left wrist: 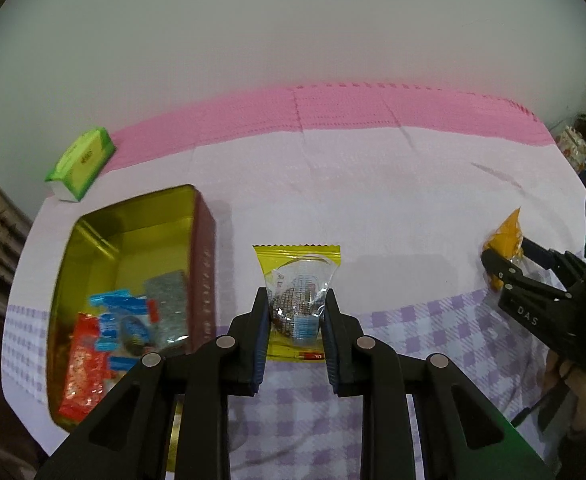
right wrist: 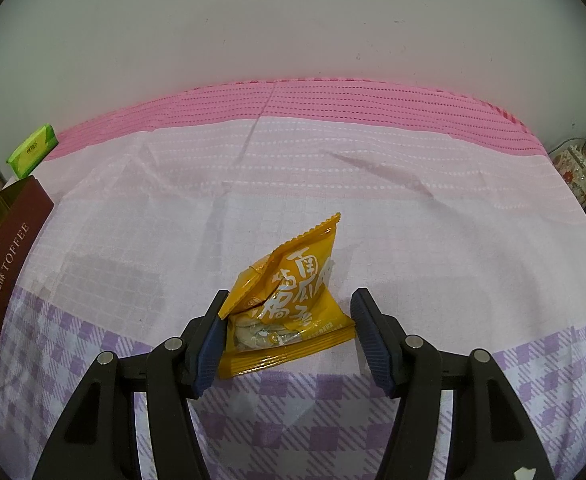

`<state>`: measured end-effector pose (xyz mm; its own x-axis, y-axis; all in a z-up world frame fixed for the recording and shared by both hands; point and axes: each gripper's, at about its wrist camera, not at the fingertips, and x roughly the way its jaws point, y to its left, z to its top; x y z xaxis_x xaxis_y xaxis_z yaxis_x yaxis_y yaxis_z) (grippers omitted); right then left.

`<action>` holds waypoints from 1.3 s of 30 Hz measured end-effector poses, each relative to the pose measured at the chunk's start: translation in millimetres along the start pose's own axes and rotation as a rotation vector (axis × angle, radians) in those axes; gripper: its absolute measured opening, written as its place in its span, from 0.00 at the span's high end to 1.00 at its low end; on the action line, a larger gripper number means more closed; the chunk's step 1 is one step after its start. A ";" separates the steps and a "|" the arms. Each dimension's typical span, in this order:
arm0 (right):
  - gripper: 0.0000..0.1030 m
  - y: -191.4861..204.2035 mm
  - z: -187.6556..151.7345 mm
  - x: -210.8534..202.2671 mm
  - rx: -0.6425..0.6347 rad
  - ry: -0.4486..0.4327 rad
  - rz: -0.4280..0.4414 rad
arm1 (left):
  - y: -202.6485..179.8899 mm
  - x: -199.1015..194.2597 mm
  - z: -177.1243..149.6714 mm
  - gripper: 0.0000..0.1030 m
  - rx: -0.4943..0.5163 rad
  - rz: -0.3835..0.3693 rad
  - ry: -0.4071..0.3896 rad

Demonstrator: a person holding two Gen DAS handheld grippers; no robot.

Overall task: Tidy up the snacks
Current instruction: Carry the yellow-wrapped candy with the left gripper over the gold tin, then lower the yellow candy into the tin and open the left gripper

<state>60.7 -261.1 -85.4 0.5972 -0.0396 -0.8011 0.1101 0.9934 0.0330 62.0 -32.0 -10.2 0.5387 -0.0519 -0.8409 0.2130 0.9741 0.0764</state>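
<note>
Your left claw (left wrist: 295,316) is closed on a yellow snack packet (left wrist: 298,300), its blue ribbed pads pressing the clear window where a brown round sweet shows. The packet has zigzag cut ends and hangs above the worktop's cloth (left wrist: 373,200), just right of the tin (left wrist: 203,264).

The tin is a rectangular metal box, dark red outside and shiny gold inside, with no lid on it. In it lie a red wrapper (left wrist: 83,372), some blue wrappers (left wrist: 121,312) and a silver foil packet (left wrist: 169,308), all at the near end.

Your right claw (right wrist: 289,334) stands about half open around an orange snack bag (right wrist: 289,300). The bag is crumpled and glossy; the left pad touches its edge, the right pad stands clear of it. It sits on the cloth, which is white, pink and lilac check. A green tissue pack (left wrist: 81,164) lies behind the tin.
</note>
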 end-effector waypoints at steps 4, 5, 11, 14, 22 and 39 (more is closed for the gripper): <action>0.43 0.1 -0.4 0.0 -0.003 0.001 -0.004 | 16.5 -9.4 -3.1 0.76 -0.021 0.017 -0.019; 0.43 0.6 -0.2 0.2 -0.004 0.001 -0.005 | 20.5 -11.4 -4.4 0.76 -0.023 0.024 -0.022; 0.43 0.7 -1.3 0.9 -0.005 0.001 -0.006 | 46.1 -19.5 -9.5 0.76 -0.069 0.049 -0.027; 0.43 1.1 -1.6 1.6 -0.005 0.001 -0.005 | 59.6 -22.2 -13.7 0.76 -0.083 0.068 -0.035; 0.43 1.1 -1.4 1.7 -0.006 0.001 -0.007 | 96.4 -16.4 -25.9 0.76 -0.120 0.121 -0.019; 0.43 1.4 -1.5 2.7 -0.009 0.003 -0.010 | 152.0 13.6 -45.0 0.76 -0.190 0.159 0.051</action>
<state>61.3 -259.6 -88.4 0.5941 -0.0493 -0.8029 0.1091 0.9938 0.0197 65.0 125.2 -34.2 0.5101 0.1117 -0.8528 -0.0304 0.9932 0.1119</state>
